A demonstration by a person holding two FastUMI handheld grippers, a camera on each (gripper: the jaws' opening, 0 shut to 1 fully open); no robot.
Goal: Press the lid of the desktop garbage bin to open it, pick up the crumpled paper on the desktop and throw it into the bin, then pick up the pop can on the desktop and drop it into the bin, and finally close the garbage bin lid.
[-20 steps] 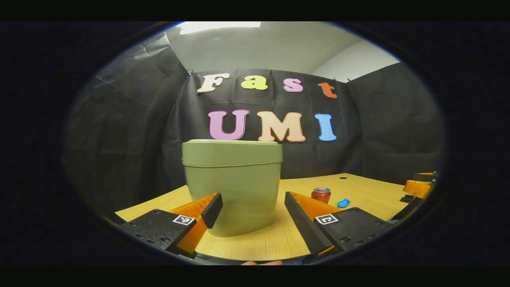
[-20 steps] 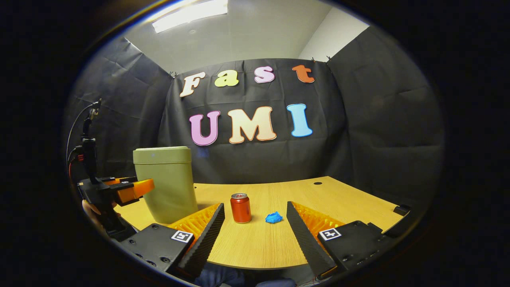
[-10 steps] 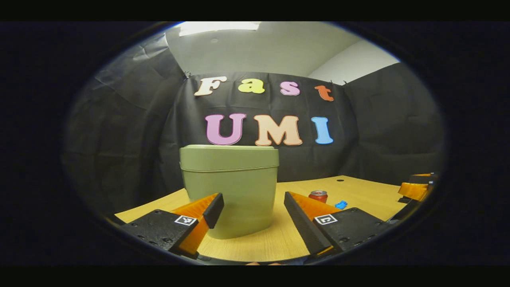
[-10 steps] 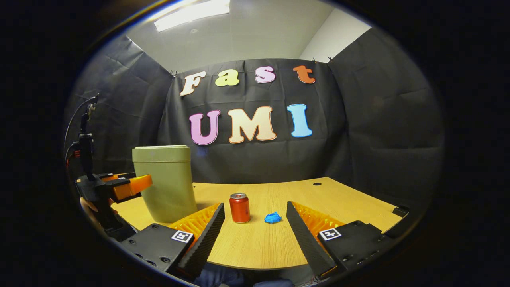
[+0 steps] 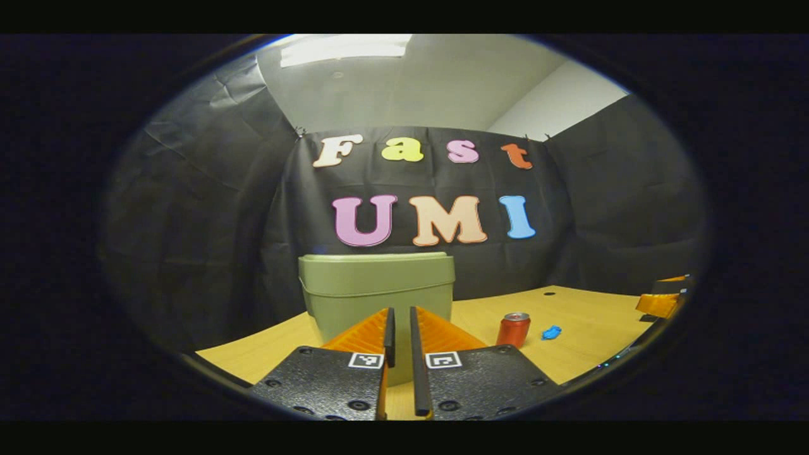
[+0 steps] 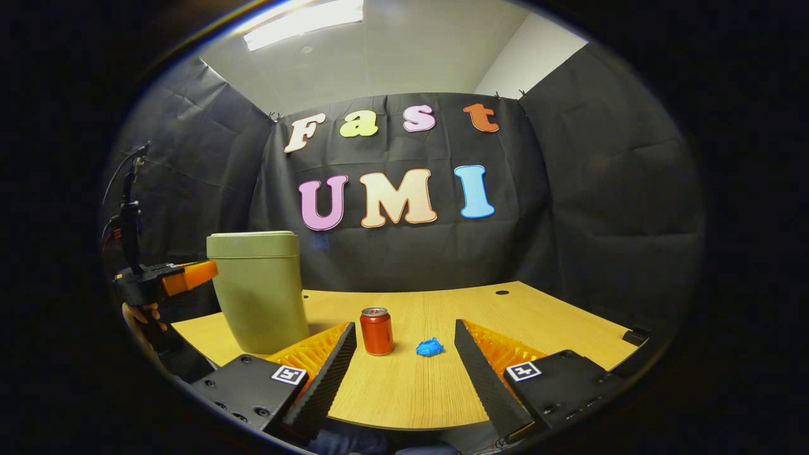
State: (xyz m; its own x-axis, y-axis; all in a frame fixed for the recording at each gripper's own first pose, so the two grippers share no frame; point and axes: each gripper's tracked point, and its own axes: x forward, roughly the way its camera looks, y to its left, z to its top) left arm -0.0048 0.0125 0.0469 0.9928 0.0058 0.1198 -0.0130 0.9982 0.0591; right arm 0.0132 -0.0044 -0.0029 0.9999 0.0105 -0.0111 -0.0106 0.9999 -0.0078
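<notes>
wooden table (image 6: 442, 392), ceiling light (image 6: 303, 16), white wall (image 6: 524, 54)

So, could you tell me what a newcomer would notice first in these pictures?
Probably the tall green bin with its lid down, at the table's left end. Next, the red can and blue crumpled paper standing apart mid-table, framed by the open right claw. The left claw, nearly shut, points at the bin.

Ahead of the left gripper (image 5: 399, 338) the bin (image 5: 378, 292) looks matt smooth plastic, the pop can (image 6: 377, 330) glossy metal, the crumpled paper (image 6: 430, 347) creased, on a matt wood-grain desktop (image 6: 442, 385).
</notes>
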